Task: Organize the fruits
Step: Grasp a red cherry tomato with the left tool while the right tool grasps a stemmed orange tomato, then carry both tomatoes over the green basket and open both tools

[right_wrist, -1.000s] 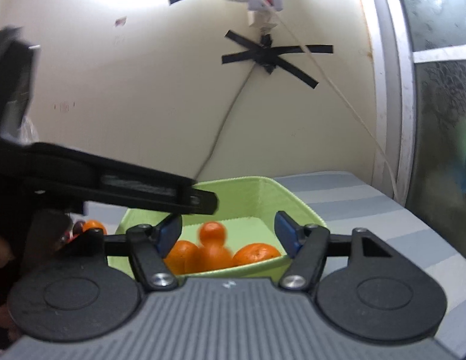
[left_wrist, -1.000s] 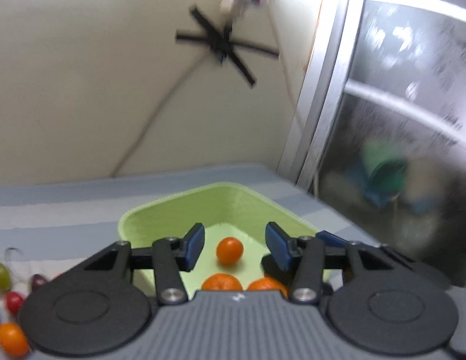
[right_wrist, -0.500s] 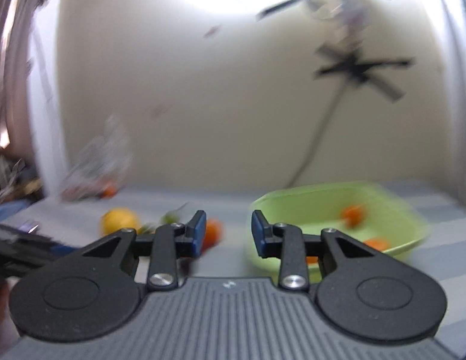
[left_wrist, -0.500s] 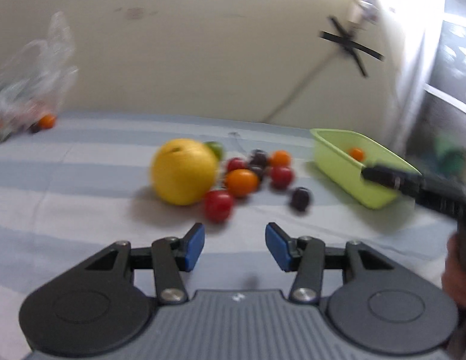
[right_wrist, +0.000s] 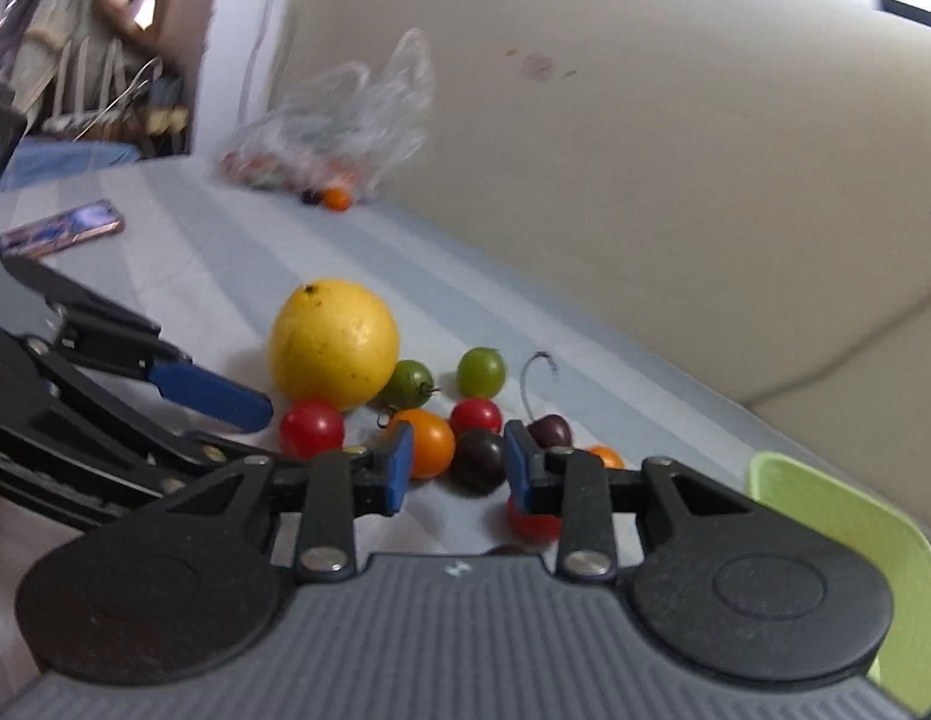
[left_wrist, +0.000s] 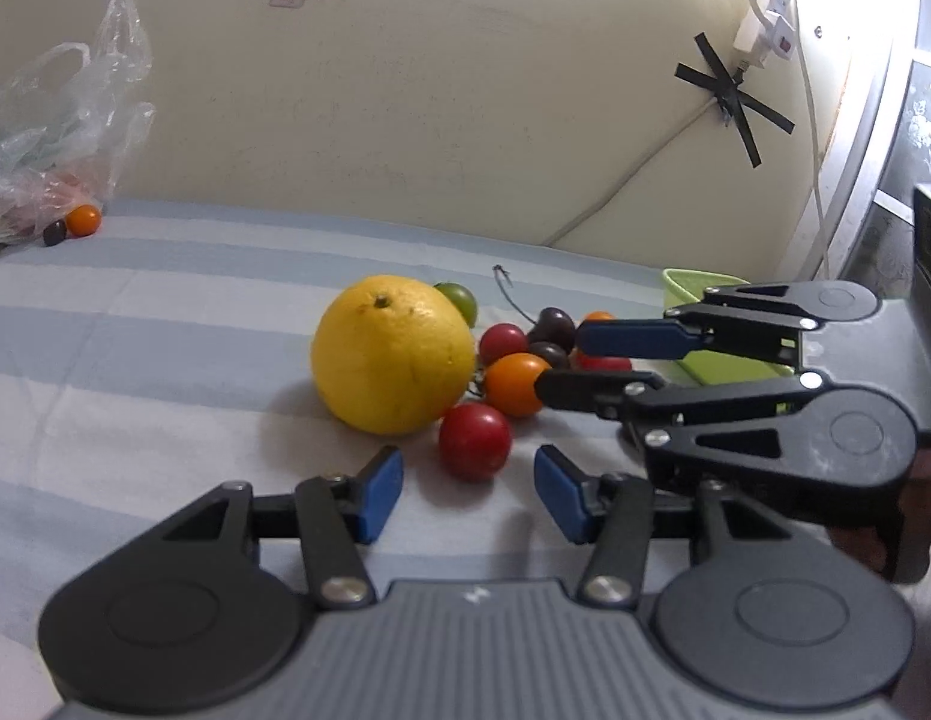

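Sitting on my striped cloth [left_wrist: 165, 324] is the big yellow fruit [left_wrist: 392, 354], with the green tub [right_wrist: 855, 546] off to the right. My left gripper [left_wrist: 468, 489] is open wide, with the red tomato [left_wrist: 474, 441] just past it. My right gripper [right_wrist: 456, 468] is open too, with the dark little fruit [right_wrist: 478, 459] in its gap, not touched

left wrist: low, faces wall | right wrist: low, tilted, from right | shared: yellow citrus [left_wrist: 393, 354] [right_wrist: 333, 343]
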Tool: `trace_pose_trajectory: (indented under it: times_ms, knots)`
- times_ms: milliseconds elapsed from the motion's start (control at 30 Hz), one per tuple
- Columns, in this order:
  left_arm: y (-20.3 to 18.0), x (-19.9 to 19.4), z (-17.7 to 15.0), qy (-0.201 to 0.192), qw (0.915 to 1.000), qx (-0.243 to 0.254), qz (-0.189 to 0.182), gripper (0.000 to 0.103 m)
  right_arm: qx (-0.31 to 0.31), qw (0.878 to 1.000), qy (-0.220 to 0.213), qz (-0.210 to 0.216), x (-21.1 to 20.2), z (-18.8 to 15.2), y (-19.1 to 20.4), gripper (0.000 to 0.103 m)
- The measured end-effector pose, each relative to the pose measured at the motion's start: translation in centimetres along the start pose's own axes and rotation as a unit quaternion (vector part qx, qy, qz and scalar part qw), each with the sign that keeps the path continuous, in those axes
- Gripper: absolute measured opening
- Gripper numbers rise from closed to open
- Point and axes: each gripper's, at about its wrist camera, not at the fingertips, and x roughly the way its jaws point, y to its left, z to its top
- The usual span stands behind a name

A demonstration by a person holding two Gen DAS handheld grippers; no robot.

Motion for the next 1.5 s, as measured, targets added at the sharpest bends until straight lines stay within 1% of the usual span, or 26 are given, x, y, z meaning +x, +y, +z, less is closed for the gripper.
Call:
trace_pose_trajectory:
  times_ms: [100,167,233,267,333,367,400,467,500,567,700,767,833,900,933,1000,1100,1133,1333,1500]
  knots:
    - [0.0,0.3,0.2,0.000,1.0000,-0.001,0.000,0.049,-0.011,0.999,0.014,0.041,0.4,0.3,-0.3,0.036]
    - [-0.4,0.5,0.3,0.001,0.9999,0.011,0.007,0.049,-0.014,0.998,0.025,0.055,1.1,0.7,-0.5,0.036]
    - [-0.4,0.7,0.4,0.001,0.9999,0.015,0.007,0.048,-0.023,0.998,0.036,0.055,1.8,1.0,-0.4,0.036]
    - [-0.4,0.7,0.4,0.001,0.9998,0.017,0.009,0.046,-0.029,0.997,0.036,0.056,2.0,1.2,-0.4,0.036]
    - [-0.5,0.6,0.3,-0.001,0.9997,0.020,0.016,0.034,-0.038,0.996,0.047,0.065,2.5,1.6,-0.3,0.035]
    - [-0.5,0.6,0.3,0.000,0.9998,0.019,0.006,0.029,-0.038,0.995,0.058,0.076,2.7,1.8,-0.3,0.032]
    - [-0.5,0.5,0.2,0.001,0.9998,0.018,-0.001,0.027,-0.034,0.993,0.069,0.090,2.8,1.9,-0.4,0.031]
    - [-0.7,0.2,-0.1,-0.001,0.9998,0.022,0.001,0.027,-0.031,0.992,0.078,0.095,2.4,1.9,-0.3,0.030]
    - [-0.7,0.0,-0.2,0.000,0.9998,0.020,-0.008,0.027,-0.024,0.992,0.081,0.097,2.0,1.8,-0.2,0.030]
    - [-0.7,-0.7,-0.7,0.004,0.9992,0.007,-0.039,0.027,0.000,0.992,0.080,0.100,1.1,1.3,-0.3,0.030]
    - [-2.0,-2.7,-2.7,0.016,0.9963,0.024,-0.081,0.027,0.042,0.994,0.062,0.076,-2.2,-0.7,-0.1,0.030]
    - [-3.0,-3.9,-3.6,0.017,0.9951,0.038,-0.090,0.027,0.069,0.994,0.054,0.062,-4.1,-2.2,0.3,0.030]
    - [-3.5,-4.7,-4.1,0.025,0.9932,0.038,-0.107,0.027,0.087,0.994,0.044,0.045,-6.1,-3.7,0.8,0.030]
    - [-4.1,-5.5,-4.6,0.025,0.9915,0.042,-0.120,0.027,0.116,0.992,0.037,0.025,-8.1,-5.5,1.0,0.030]
    - [-4.6,-5.7,-4.8,0.024,0.9909,0.052,-0.122,0.027,0.132,0.991,0.033,0.016,-8.9,-6.2,1.0,0.030]
    - [-5.6,-5.8,-5.0,0.026,0.9899,0.070,-0.120,0.027,0.163,0.986,0.026,-0.003,-10.6,-7.6,1.0,0.030]
    - [-6.7,-5.2,-5.0,0.033,0.9901,0.079,-0.112,0.029,0.182,0.983,0.020,-0.017,-12.1,-8.8,0.7,0.030]
    - [-7.0,-5.0,-5.0,0.033,0.9905,0.081,-0.106,0.032,0.186,0.982,0.020,-0.017,-12.3,-9.0,0.6,0.030]
    - [-7.5,-5.1,-5.1,0.030,0.9920,0.088,-0.085,0.032,0.179,0.984,0.009,-0.016,-11.9,-9.3,0.6,0.031]
    - [-8.2,-4.9,-4.7,0.036,0.9918,0.096,-0.077,0.033,0.175,0.984,-0.001,-0.012,-11.9,-9.8,0.9,0.031]
